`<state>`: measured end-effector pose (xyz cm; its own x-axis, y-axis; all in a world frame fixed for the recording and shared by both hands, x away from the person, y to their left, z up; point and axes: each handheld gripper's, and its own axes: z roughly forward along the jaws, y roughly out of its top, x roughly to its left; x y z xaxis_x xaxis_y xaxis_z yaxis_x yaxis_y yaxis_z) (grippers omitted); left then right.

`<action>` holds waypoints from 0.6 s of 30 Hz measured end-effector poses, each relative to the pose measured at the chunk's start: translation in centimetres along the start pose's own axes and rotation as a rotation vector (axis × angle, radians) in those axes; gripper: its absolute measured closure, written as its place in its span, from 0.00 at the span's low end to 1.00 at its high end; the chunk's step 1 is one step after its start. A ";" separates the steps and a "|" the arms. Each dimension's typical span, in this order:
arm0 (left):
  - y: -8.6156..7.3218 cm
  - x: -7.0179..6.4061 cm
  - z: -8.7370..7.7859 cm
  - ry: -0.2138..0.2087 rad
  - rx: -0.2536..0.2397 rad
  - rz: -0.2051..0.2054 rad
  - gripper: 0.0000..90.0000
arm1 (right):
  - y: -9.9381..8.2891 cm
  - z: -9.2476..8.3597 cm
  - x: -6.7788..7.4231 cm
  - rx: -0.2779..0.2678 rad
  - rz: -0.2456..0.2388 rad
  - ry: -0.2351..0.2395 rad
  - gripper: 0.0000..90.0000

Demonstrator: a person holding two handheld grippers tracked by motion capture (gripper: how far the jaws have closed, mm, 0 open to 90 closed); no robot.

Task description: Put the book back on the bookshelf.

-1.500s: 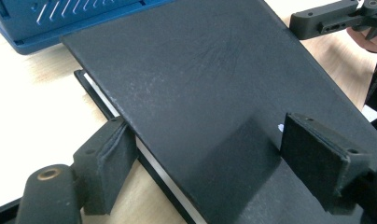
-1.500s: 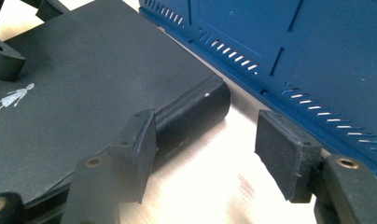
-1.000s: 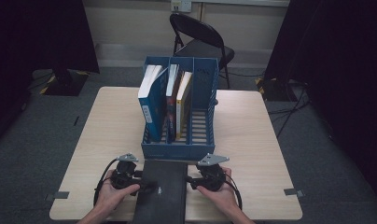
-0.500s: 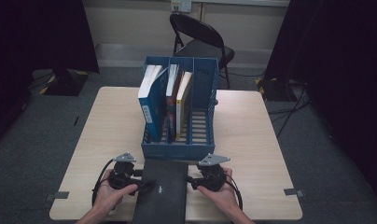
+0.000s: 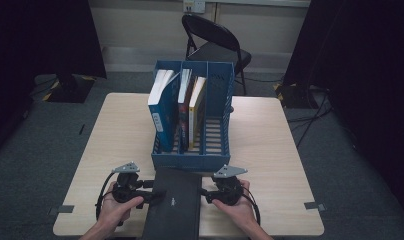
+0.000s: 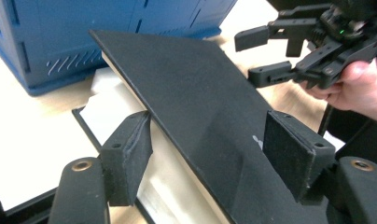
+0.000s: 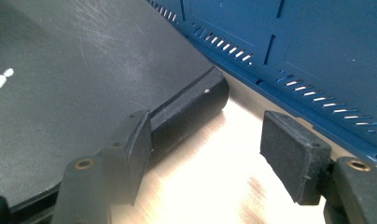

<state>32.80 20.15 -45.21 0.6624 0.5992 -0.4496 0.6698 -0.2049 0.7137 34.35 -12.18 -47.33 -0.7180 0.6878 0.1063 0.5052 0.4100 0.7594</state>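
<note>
book: black hardcover book (image 5: 172, 202) lies flat at the near edge of the surface (image 5: 270, 150), centred between both hands, its far end just short of the blue file rack (image 5: 210, 162).
left claw: left claw (image 5: 157, 196) sits at the book's left edge. in the left gripper view the front cover (image 6: 200, 107) is lifted off the pages (image 6: 116, 107) and stands between the jaws — they have just been closing, but the pads show gaps either side, so not yet clamped.
right claw: right claw (image 5: 204, 192) is at the book's right edge, jaws apart. in the right gripper view one pad sits beside the book's corner (image 7: 196, 105), the other over bare surface — nothing gripped.
step: looks like getting hold of the book to lift it toward the rack.
how to do it well: left should take the whole thickness, not the cover alone — a cover-only grip likely lets the block swing open. right needs to move in so the spine edge sits between both pads, then close both evenly.
edges: near end of the book overhangs or meets the surface's front edge — pulling toward the person risks a drop. rack front wall is just beyond the far end.
open room: rack's right compartment (image 5: 216, 125) looks free; standing books (image 5: 177, 107) fill the left ones. bare surface on both sides for swinging the book upright.
</note>
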 end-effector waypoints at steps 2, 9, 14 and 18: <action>0.0 0.0 0.2 0.013 0.011 0.019 0.37 | 0.0 0.0 0.0 0.001 0.003 0.000 0.37; 0.4 0.0 0.2 -0.029 -0.023 0.002 0.46 | 0.0 0.0 0.1 0.000 -0.003 -0.001 0.37; 0.3 -0.2 0.1 -0.035 -0.017 -0.010 0.42 | 0.0 0.1 0.1 0.000 -0.002 -0.001 0.37; -0.3 0.1 -0.1 -0.046 0.010 -0.030 0.42 | 0.0 0.0 0.1 0.001 -0.002 0.000 0.37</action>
<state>32.63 20.35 -45.38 0.6561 0.5695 -0.4952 0.6931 -0.1953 0.6939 34.29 -12.10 -47.37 -0.7192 0.6868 0.1052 0.5044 0.4120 0.7588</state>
